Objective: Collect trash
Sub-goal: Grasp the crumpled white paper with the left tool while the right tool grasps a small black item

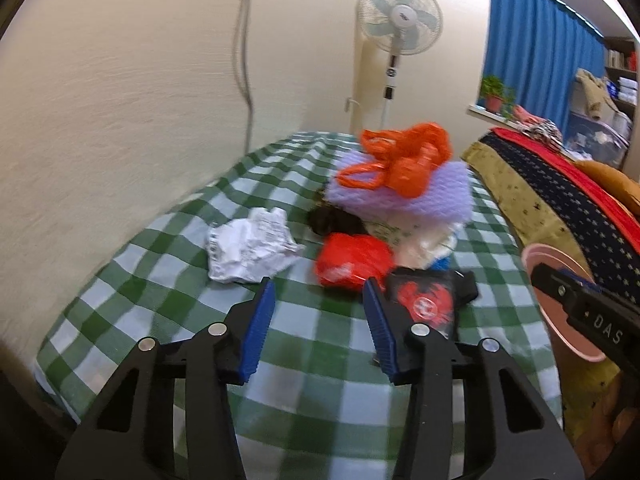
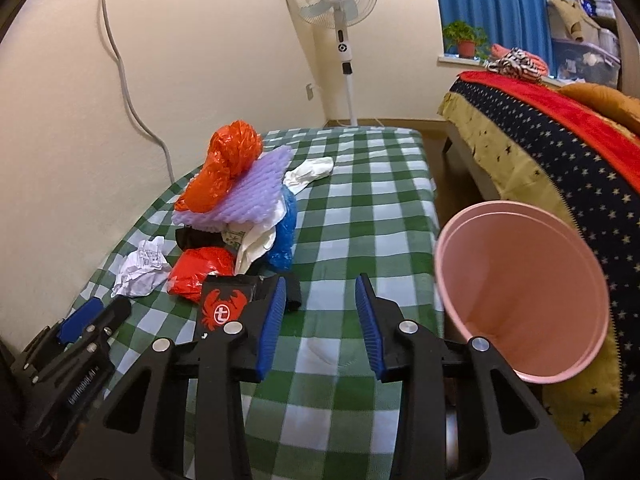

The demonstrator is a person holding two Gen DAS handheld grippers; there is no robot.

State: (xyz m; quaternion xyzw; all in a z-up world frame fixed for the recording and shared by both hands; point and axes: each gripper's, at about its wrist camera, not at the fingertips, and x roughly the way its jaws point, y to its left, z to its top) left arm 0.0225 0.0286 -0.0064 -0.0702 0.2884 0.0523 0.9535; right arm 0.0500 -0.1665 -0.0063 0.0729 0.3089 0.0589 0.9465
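A pile of trash lies on the green checked table (image 1: 304, 360): crumpled white paper (image 1: 248, 248), a red plastic bag (image 1: 352, 264), a black packet with a red crab logo (image 1: 428, 300), purple foam (image 1: 404, 192) and an orange bag (image 1: 404, 152) on top. My left gripper (image 1: 320, 300) is open and empty, just short of the red bag. My right gripper (image 2: 322, 300) is open and empty over the table (image 2: 360, 208), right of the crab packet (image 2: 224, 304). A pink bin (image 2: 520, 296) stands at the table's right edge. The left gripper also shows at the lower left of the right wrist view (image 2: 98, 312).
A standing fan (image 2: 336, 0) is at the far wall. A bed with a starry blanket (image 2: 560, 152) runs along the right. A grey cable (image 2: 128, 92) hangs down the left wall. A potted plant (image 2: 466, 40) sits on the sill by blue curtains.
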